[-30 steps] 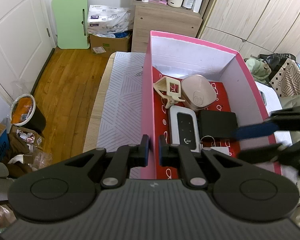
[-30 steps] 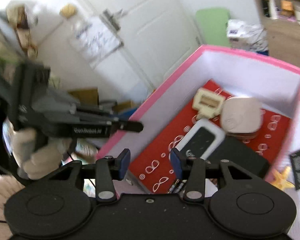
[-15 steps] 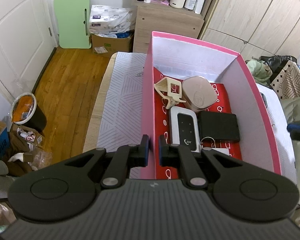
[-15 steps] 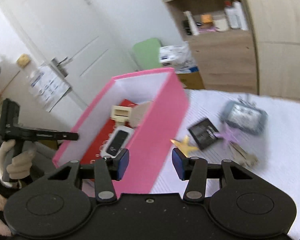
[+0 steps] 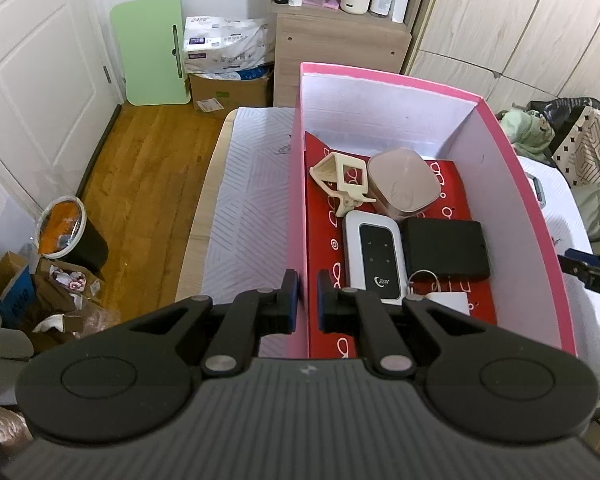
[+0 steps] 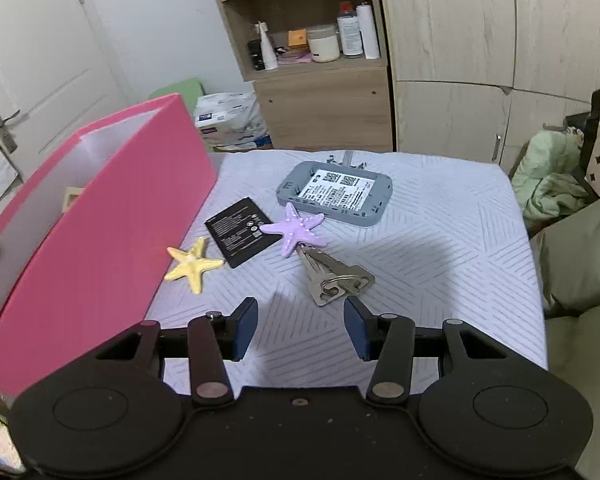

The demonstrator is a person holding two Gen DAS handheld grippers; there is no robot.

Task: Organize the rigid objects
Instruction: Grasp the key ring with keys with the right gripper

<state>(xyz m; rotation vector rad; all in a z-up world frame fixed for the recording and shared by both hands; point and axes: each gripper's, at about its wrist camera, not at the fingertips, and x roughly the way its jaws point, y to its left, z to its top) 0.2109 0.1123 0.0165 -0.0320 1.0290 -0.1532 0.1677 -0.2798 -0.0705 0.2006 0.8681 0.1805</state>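
Observation:
My left gripper (image 5: 304,304) is shut on the near left wall of the pink box (image 5: 380,80), one pad on each side. Inside lie a beige clip (image 5: 344,184), a pinkish case (image 5: 404,188), a white device (image 5: 376,256), a black case (image 5: 444,252) and a white tag (image 5: 448,300). My right gripper (image 6: 300,328) stands open over the table, nothing between its pads. Just beyond it lie keys (image 6: 332,276), a purple starfish (image 6: 294,230), a yellow starfish (image 6: 194,264), a black battery (image 6: 238,232) and a grey device (image 6: 336,192). The pink box (image 6: 112,220) stands to their left.
The table wears a pale striped cloth (image 6: 440,240). Behind it stand a wooden shelf unit (image 6: 320,92) and wardrobe doors. Bags and clothes (image 6: 556,184) pile at the right. On the floor left of the table are a bin (image 5: 66,232) and cartons.
My right gripper has swung away from above the box, to the right and down, and now faces the loose items on the table. The left gripper has kept its hold on the box wall.

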